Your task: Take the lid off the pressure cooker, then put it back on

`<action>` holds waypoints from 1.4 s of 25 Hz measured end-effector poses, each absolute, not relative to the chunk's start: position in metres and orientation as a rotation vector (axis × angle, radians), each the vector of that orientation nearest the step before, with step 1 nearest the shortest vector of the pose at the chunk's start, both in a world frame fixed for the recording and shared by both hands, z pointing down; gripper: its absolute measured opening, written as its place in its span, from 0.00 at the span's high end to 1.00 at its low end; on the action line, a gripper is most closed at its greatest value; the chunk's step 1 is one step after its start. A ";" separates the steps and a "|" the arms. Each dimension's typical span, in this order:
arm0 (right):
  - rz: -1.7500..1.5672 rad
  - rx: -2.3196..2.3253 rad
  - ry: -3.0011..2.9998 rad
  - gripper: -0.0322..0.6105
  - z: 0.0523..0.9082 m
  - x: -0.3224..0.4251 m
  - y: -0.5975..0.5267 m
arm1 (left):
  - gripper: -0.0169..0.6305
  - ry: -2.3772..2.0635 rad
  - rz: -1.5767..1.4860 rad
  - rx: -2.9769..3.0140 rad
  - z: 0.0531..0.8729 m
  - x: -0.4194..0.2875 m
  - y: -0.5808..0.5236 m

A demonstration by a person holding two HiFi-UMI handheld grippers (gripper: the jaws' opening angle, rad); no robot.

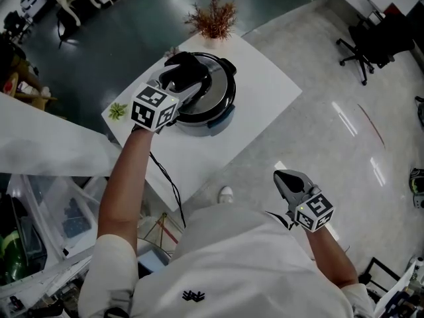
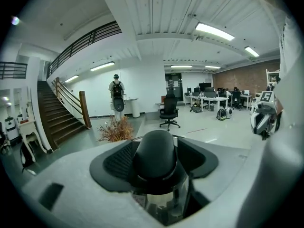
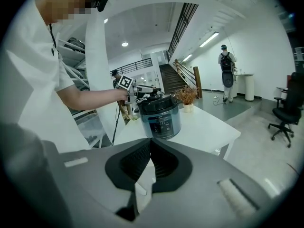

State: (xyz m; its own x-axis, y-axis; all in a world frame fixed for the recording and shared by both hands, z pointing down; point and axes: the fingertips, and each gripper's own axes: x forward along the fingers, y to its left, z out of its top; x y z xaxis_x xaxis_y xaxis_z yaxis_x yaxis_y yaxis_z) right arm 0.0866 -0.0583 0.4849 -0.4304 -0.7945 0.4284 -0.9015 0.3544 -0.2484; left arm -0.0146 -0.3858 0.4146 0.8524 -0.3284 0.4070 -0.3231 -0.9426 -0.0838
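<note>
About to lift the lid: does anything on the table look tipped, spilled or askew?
Nothing stands out. The pressure cooker stands upright on the white table, lid on; the dried plant behind it is upright.

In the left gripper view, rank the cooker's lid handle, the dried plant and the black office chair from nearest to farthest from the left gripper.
1. Lid handle: centre foreground, between the jaws of the left gripper.
2. Dried plant: just beyond the handle, to the left.
3. Black office chair: far out on the floor, slightly right of centre.
</note>
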 end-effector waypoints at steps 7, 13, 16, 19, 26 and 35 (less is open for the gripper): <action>0.686 1.530 -2.365 0.93 0.491 0.090 -0.063 | 0.52 0.450 -0.735 -3.023 0.431 -0.001 -0.393; 0.696 1.545 -2.357 0.93 0.493 0.095 -0.067 | 0.52 0.419 -0.795 -2.990 0.434 0.002 -0.392; 0.701 1.550 -2.357 0.93 0.495 0.095 -0.068 | 0.52 0.419 -0.805 -2.985 0.435 0.001 -0.392; 0.700 1.551 -2.357 0.93 0.494 0.094 -0.066 | 0.53 0.415 -0.802 -2.984 0.435 0.001 -0.392; 0.702 1.562 -2.347 0.93 0.495 0.097 -0.060 | 0.53 0.409 -0.801 -2.981 0.436 0.001 -0.392; 0.715 1.604 -2.323 0.93 0.495 0.102 -0.046 | 0.53 0.423 -0.819 -2.977 0.435 0.002 -0.393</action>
State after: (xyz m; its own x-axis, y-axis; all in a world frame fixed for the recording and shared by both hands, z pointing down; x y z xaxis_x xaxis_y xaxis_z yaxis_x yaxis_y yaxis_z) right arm 0.1024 -0.0458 0.4946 -0.3753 -0.8113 0.4483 -0.9229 0.2824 -0.2617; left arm 0.0016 -0.3929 0.4350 0.8251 -0.2657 0.4985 -0.2523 -0.9629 -0.0957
